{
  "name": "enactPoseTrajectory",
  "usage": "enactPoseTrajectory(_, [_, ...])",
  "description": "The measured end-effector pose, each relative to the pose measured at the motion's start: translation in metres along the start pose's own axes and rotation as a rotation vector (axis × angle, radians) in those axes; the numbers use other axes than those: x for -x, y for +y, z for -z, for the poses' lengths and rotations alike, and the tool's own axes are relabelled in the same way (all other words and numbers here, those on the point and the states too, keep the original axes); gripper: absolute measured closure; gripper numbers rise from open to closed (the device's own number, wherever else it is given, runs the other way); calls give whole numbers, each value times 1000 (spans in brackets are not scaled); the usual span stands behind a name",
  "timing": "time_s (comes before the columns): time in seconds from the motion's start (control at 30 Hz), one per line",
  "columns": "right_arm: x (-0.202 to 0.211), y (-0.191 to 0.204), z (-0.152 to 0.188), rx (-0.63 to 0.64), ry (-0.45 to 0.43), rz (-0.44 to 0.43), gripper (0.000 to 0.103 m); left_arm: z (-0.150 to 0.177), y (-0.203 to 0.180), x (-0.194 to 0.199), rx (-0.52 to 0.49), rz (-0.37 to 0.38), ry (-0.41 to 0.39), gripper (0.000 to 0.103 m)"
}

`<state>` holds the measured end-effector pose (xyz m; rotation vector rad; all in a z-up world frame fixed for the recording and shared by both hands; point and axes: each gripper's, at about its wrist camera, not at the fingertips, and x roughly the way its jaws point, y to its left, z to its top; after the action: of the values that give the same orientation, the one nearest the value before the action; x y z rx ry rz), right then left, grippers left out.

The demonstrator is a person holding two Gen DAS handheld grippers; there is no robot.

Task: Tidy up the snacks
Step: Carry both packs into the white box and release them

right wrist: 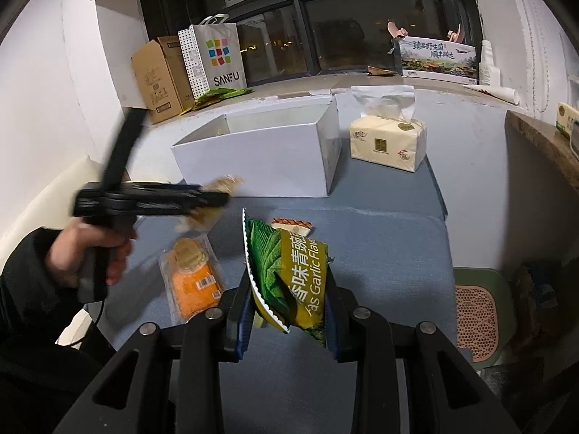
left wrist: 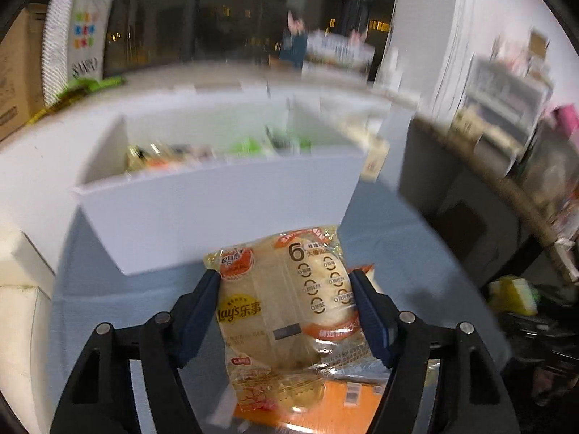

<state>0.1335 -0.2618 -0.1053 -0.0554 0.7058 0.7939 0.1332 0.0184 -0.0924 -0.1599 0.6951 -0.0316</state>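
My left gripper (left wrist: pixel 286 278) is shut on a clear yellow Lay's snack pack (left wrist: pixel 289 307) and holds it in the air just before the white box (left wrist: pixel 217 217), which holds several snacks. In the right wrist view the left gripper (right wrist: pixel 217 197) shows blurred, with the pack (right wrist: pixel 202 213) in front of the white box (right wrist: pixel 253 166). My right gripper (right wrist: pixel 289 289) is shut on a green garlic-pea bag (right wrist: pixel 293 275) above the blue cloth. An orange snack pack (right wrist: pixel 191 278) and a small orange-topped pack (right wrist: pixel 291 225) lie on the cloth.
A tissue pack (right wrist: pixel 387 141) stands right of the box. A cardboard box (right wrist: pixel 159 76), a SANFU paper bag (right wrist: pixel 217 58) and a printed carton (right wrist: pixel 438 59) sit on the window sill. A green mat (right wrist: pixel 477 318) lies at the right, below the table edge.
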Motion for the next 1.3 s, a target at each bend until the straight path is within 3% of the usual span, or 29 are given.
enactPoseTrajectory(0.17, [-12, 12, -20, 23, -11, -26, 68, -24, 41, 59, 52, -6, -142, 27])
enactPoseTrajectory(0.37, [-38, 24, -82, 27, -40, -100, 68, -82, 84, 67, 93, -2, -221, 27])
enactPoseTrajectory(0.57, [-89, 36, -177, 24, -57, -97, 68, -148, 109, 13, 102, 2, -183, 27])
enactPoseTrajectory(0.7, [-141, 33, -232, 35, -18, -31, 68, -178, 122, -38, 134, 8, -104, 27])
enactPoseTrajectory(0.93, [-200, 13, -269, -28, 67, -9, 67, -204, 130, -94, 151, -24, -8, 25])
enactPoseTrajectory(1.0, [-210, 7, -273, -44, 91, -43, 59, -206, 130, -104, 153, -55, 28, 8])
enactPoseTrajectory(1.03, [-215, 5, -275, -51, 108, -46, 29, -205, 131, -107, 160, -57, 37, 0])
enactPoseTrajectory(1.07, [-217, 3, -275, -54, 114, -35, 11, -204, 132, -108, 171, -56, 41, 0])
enactPoseTrajectory(1.1, [-218, 2, -276, -54, 110, -23, 0, -202, 133, -108, 176, -56, 47, 0])
enactPoseTrajectory(1.3, [-205, 4, -270, -22, 57, 12, 0, -189, 132, -87, 143, -74, 21, 0])
